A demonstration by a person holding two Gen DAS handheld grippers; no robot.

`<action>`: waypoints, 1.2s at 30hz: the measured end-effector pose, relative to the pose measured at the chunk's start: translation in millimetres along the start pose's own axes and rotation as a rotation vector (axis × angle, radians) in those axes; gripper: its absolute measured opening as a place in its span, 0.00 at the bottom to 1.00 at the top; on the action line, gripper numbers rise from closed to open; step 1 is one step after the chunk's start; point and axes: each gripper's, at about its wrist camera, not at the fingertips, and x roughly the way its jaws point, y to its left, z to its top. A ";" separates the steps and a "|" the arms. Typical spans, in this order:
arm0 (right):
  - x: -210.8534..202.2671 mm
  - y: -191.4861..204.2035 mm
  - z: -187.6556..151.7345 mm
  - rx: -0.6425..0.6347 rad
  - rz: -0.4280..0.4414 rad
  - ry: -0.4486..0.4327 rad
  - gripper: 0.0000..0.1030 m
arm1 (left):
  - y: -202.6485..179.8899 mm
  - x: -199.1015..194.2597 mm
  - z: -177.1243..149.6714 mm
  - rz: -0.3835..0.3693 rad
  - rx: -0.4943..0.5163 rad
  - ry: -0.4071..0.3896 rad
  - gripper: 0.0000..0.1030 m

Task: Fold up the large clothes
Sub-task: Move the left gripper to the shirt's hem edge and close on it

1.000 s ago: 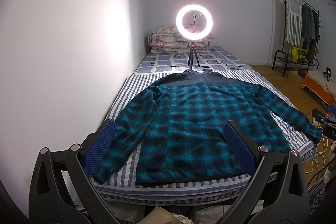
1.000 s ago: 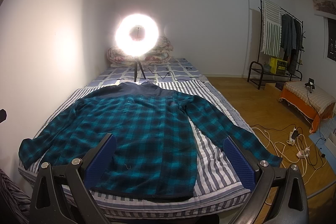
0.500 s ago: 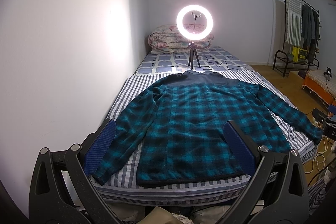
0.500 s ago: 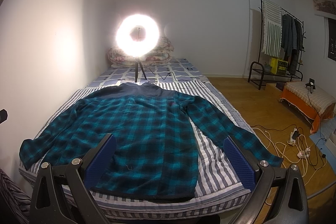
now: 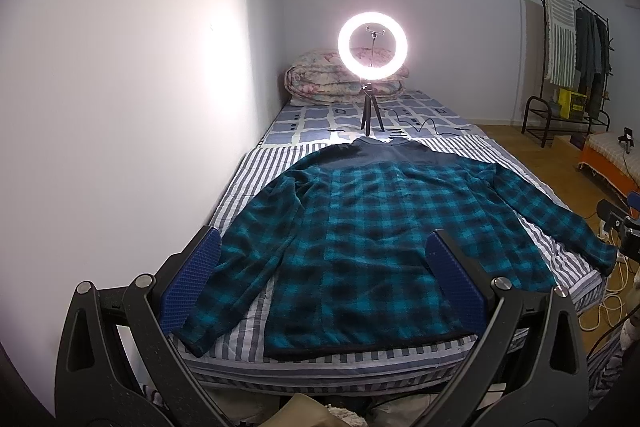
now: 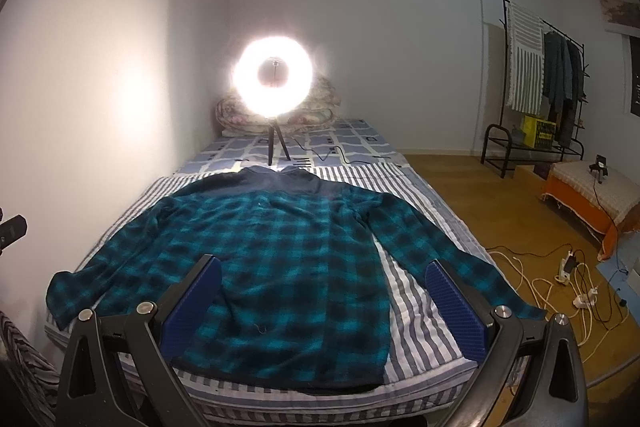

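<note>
At the bottom of the left wrist view, the left gripper (image 5: 324, 267) holds its blue-padded fingers (image 5: 192, 283) wide apart with nothing between them, raised in front of the foot of the bed. The right gripper (image 6: 320, 291) fills the bottom of its own view the same way, jaws spread and empty, its blue pads (image 6: 454, 311) above the near edge of the mattress.

Just beyond, across the centre of both frames, the teal and black checked shirt (image 5: 372, 235) lies flat on the striped sheet (image 5: 360, 359), hem nearest the cameras, dark collar farthest. Both sleeves are spread outward: one runs toward the lower left of the left wrist view, the other toward the right edge, where its cuff reaches the side of the bed.

Behind the collar, in the upper centre, a lit ring light (image 5: 373, 45) stands on a small tripod on the blue-patterned part of the bed (image 5: 316, 119), a black cable trailing beside it. A folded floral quilt (image 5: 320, 83) rests against the far wall.

At the right of the right wrist view, white cables and a power strip (image 6: 570, 261) lie on the wooden floor, and farther back a clothes rack (image 6: 540, 67) holds hanging garments.
</note>
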 end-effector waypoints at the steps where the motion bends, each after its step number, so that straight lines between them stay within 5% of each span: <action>1: -0.3 0.9 1.0 0.000 0.005 -0.001 1.00 | 0.7 -0.4 0.7 0.001 -0.002 -0.002 1.00; 10: 7.7 16.8 14.0 -0.012 0.082 0.004 1.00 | 10.5 1.4 -5.6 0.012 -0.013 0.006 1.00; 19: 28.9 45.9 41.4 -0.081 0.115 -0.053 0.99 | 62.2 7.8 -25.3 0.030 -0.088 0.076 1.00; 25: 62.1 77.6 51.7 -0.094 0.285 0.039 0.78 | 94.3 3.9 -33.8 0.106 -0.137 0.063 0.99; 32: 119.6 131.1 71.7 -0.113 0.473 0.190 0.56 | 118.8 36.8 -47.8 0.173 -0.094 0.150 0.64; 36: 151.4 155.8 78.2 -0.099 0.531 0.274 0.47 | 133.3 66.5 -47.6 0.146 -0.080 0.225 0.61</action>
